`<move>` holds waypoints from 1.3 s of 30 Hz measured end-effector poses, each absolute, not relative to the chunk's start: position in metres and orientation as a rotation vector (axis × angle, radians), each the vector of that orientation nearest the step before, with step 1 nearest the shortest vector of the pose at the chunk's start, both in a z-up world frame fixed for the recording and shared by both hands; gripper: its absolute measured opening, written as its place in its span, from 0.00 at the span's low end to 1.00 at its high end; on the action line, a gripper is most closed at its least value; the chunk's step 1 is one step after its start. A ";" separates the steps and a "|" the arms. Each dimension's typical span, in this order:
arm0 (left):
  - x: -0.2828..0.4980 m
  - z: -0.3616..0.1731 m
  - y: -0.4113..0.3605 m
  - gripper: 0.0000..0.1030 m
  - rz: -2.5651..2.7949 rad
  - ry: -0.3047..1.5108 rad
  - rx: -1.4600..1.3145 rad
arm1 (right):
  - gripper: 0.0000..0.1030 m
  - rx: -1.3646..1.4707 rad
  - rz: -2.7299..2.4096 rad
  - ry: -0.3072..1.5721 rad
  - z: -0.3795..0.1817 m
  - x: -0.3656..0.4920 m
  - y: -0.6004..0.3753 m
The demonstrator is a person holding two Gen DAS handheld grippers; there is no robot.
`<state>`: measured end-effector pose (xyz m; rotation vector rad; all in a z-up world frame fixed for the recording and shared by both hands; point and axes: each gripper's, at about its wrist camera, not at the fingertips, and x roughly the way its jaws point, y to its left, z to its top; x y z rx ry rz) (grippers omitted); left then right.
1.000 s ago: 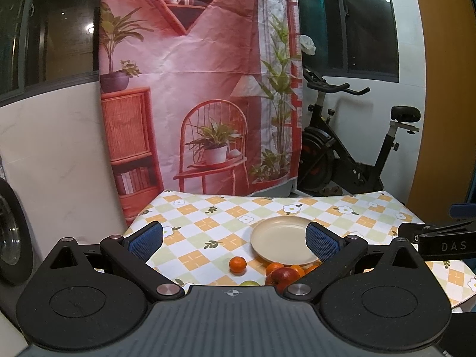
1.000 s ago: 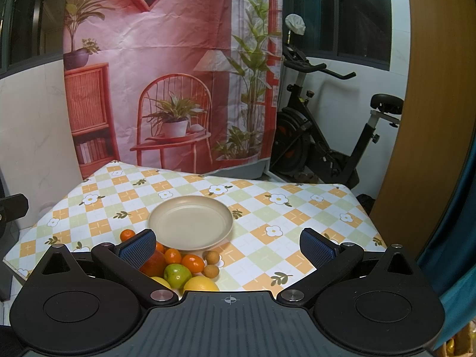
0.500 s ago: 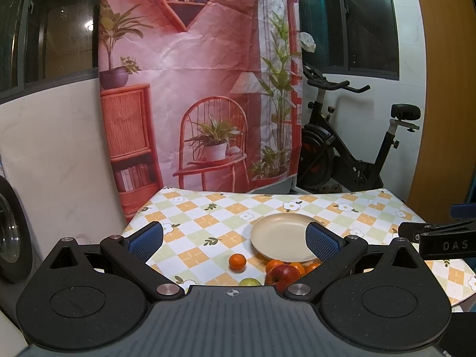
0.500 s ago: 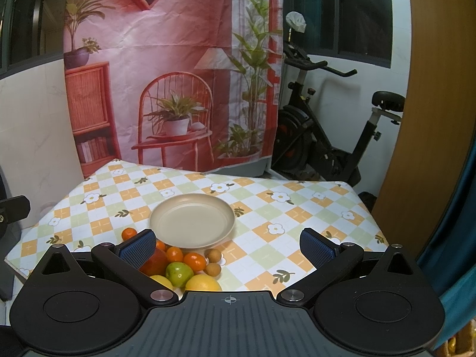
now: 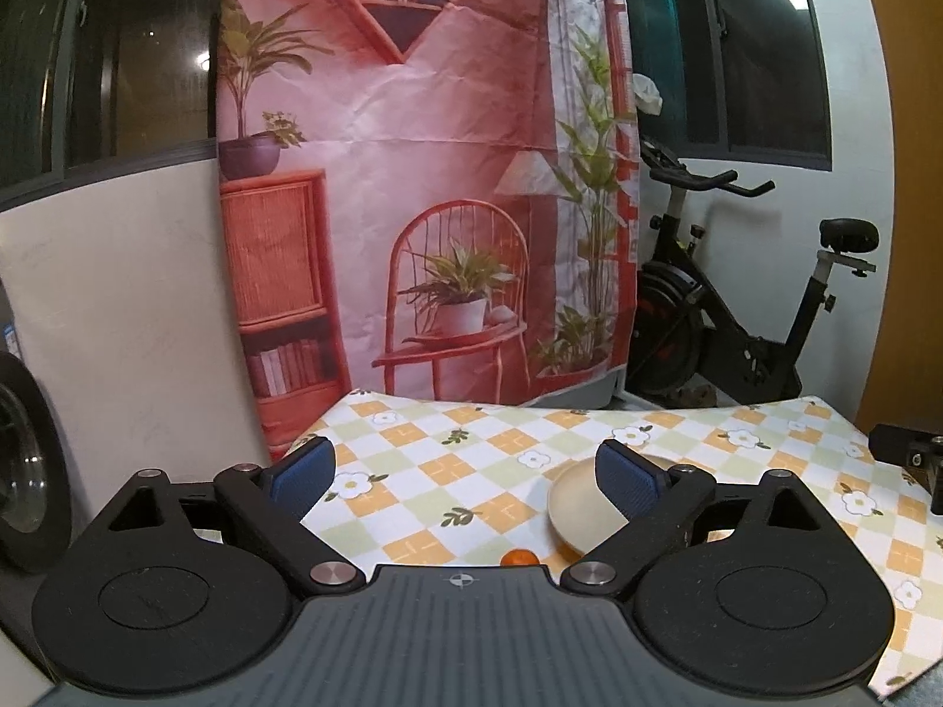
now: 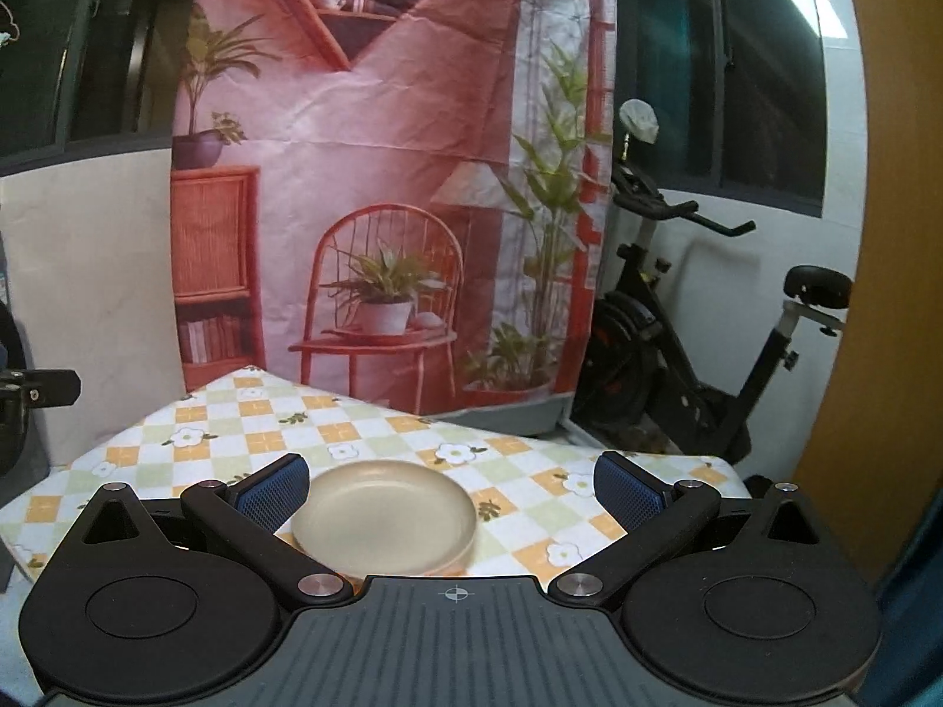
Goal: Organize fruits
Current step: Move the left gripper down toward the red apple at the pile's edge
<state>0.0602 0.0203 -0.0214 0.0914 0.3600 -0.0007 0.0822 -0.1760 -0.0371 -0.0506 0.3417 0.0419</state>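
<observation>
resting on the checkered counter (image 5: 471, 471) are one beige plate (image 6: 383, 515) and one visible orange (image 5: 518, 557). left claw (image 5: 465, 468) spread, closing on nothing; right claw (image 6: 451, 486) spread, empty.

Both wrist views low, near, facing backdrop (image 5: 424, 177); share plate (image 6: 383, 518), checked tablecloth (image 5: 471, 471).

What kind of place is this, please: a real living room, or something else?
Probably a spare corner of a home used for recording, not a real living room. The furniture is only printed on a hanging backdrop; an exercise bike stands beside it, and a checked tablecloth carries one empty plate.
</observation>
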 end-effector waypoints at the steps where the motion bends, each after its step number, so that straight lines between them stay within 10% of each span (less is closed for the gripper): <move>1: 0.064 -0.025 0.020 0.94 0.003 0.360 0.093 | 1.00 -0.053 0.035 0.343 -0.042 0.089 -0.177; 39: 0.110 -0.097 0.035 0.76 -0.117 0.629 0.045 | 0.97 0.016 0.306 0.583 -0.138 0.142 -0.147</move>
